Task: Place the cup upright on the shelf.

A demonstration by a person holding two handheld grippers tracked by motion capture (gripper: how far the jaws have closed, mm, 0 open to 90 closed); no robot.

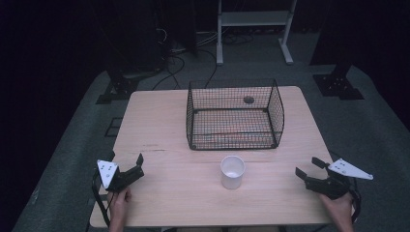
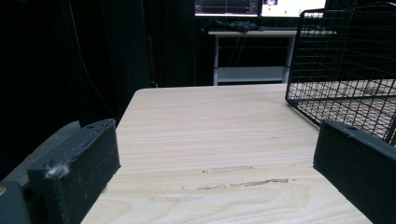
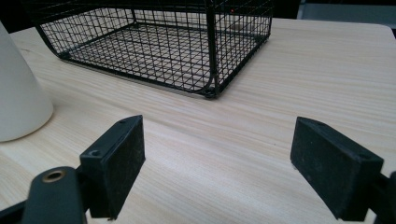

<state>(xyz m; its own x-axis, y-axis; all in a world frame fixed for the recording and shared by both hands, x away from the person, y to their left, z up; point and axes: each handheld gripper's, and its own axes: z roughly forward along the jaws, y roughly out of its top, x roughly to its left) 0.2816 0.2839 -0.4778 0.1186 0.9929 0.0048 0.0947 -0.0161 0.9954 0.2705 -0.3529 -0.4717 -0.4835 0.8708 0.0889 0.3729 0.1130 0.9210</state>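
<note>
- White cup [image 1: 232, 171] stands upright on the worktop [image 1: 164, 135], mid-front, just ahead of the wire basket [image 1: 235, 115], between both grippers and well apart from each.
- Right gripper [image 1: 306, 167]: jaws apart, nothing between them, cup off to its left.
- Left gripper [image 1: 126, 165]: jaws wide, holding nothing, aimed past the basket corner.
- Likely step: reach for the cup. Come in level, straddle the wall at mid-height, close gently so it doesn't tip or crush.

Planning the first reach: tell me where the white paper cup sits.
In the high view, the white paper cup stands upright at the table's centre front, just before the black wire basket, between both grippers.
</note>
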